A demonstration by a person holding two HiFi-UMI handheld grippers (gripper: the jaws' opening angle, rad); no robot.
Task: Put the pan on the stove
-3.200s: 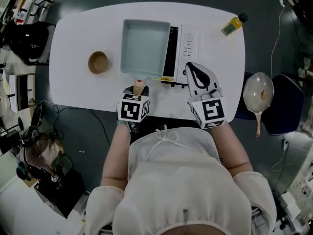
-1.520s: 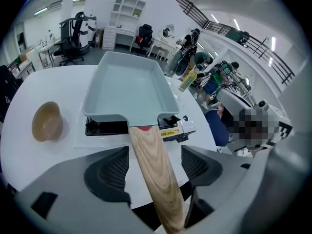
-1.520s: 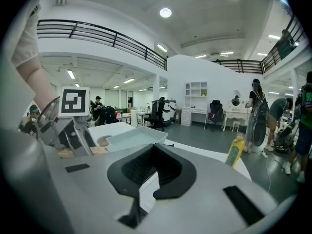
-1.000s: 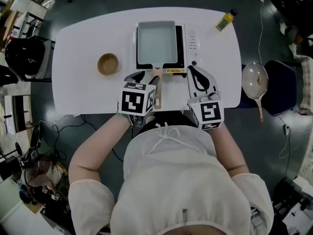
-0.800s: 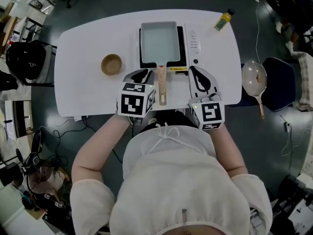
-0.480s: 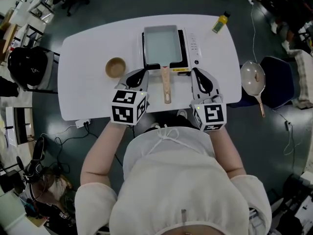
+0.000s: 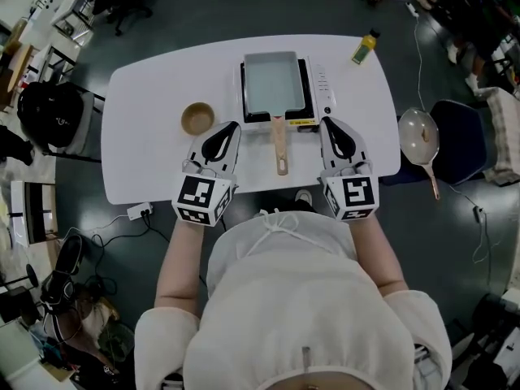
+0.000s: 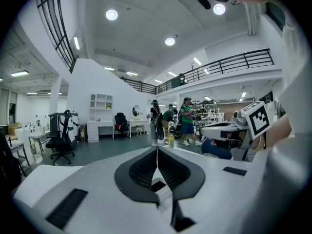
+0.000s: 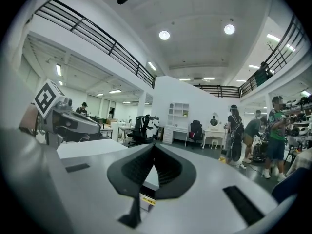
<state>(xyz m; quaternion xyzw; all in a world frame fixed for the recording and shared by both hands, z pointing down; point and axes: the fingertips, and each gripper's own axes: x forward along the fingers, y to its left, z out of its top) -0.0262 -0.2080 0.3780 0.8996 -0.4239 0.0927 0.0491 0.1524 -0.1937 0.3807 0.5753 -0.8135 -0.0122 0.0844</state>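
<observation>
The pale rectangular pan [image 7: 275, 84] sits on the black stove [image 7: 302, 119] at the table's far middle. Its wooden handle [image 7: 279, 149] points toward me and lies free. My left gripper [image 7: 232, 126] rests left of the handle, jaws shut with nothing between them, which the left gripper view [image 8: 157, 152] also shows. My right gripper [image 7: 327, 121] lies right of the handle, in front of the stove's white control strip [image 7: 319, 80]. In the right gripper view its jaws [image 9: 154, 146] meet in a line, holding nothing.
A wooden bowl [image 7: 197, 118] stands left of the stove on the white table [image 7: 146, 96]. A yellow bottle [image 7: 363, 49] lies at the far right corner. A round pan [image 7: 418, 136] rests on a dark chair off the table's right edge.
The pan went from beside the stove onto it. My left gripper let go of the handle, drew back to the left and shut. The right gripper barely moved.
</observation>
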